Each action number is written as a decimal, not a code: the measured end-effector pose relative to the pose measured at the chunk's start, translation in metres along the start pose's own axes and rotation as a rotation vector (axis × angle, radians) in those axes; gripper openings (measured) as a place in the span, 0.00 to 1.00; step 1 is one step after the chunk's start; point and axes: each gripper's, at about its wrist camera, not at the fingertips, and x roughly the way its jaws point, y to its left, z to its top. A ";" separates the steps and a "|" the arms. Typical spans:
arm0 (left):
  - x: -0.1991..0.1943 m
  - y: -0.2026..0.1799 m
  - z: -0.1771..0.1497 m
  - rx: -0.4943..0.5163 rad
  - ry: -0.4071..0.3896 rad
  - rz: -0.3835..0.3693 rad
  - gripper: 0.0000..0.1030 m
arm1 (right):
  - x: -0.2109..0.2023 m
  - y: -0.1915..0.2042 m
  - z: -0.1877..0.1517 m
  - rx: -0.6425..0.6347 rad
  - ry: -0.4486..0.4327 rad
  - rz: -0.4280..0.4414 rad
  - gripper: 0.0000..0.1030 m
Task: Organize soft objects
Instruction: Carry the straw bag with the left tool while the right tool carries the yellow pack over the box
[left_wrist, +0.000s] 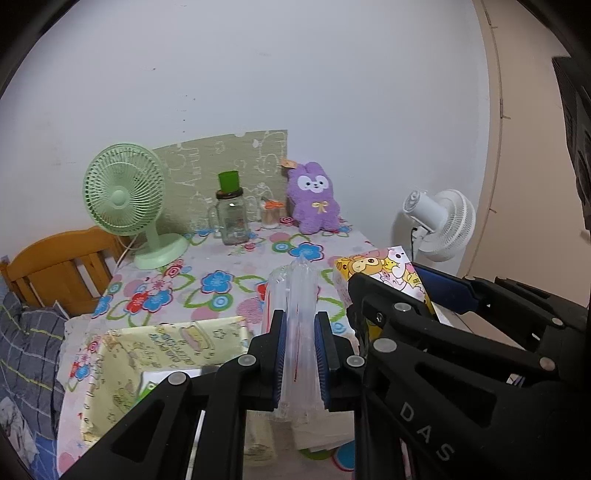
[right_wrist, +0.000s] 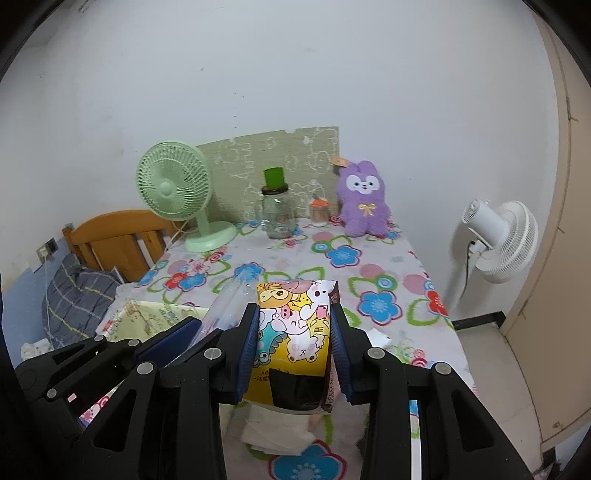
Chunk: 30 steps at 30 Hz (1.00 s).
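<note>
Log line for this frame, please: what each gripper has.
left gripper: shut on clear plastic bag | right gripper: shut on cartoon-print tissue pack | both above floral tablecloth

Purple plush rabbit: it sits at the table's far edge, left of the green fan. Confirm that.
Wrong side. The purple plush rabbit sits at the table's far edge, right of the green fan, with the glass jar between them. The right wrist view shows it.

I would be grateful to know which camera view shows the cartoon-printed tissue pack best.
The right wrist view: the yellow cartoon-printed tissue pack sits centred, its printed face towards the camera, clamped by the right gripper. The left wrist view shows only its upper part, behind that gripper's fingers.
</note>
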 end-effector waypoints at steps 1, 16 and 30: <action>0.000 0.003 0.000 -0.001 0.000 0.003 0.13 | 0.001 0.004 0.000 -0.003 0.001 0.005 0.39; 0.006 0.053 -0.007 -0.029 0.014 0.062 0.13 | 0.030 0.052 0.005 -0.062 0.023 0.068 0.39; 0.027 0.103 -0.027 -0.094 0.075 0.130 0.13 | 0.068 0.091 0.004 -0.083 0.089 0.155 0.39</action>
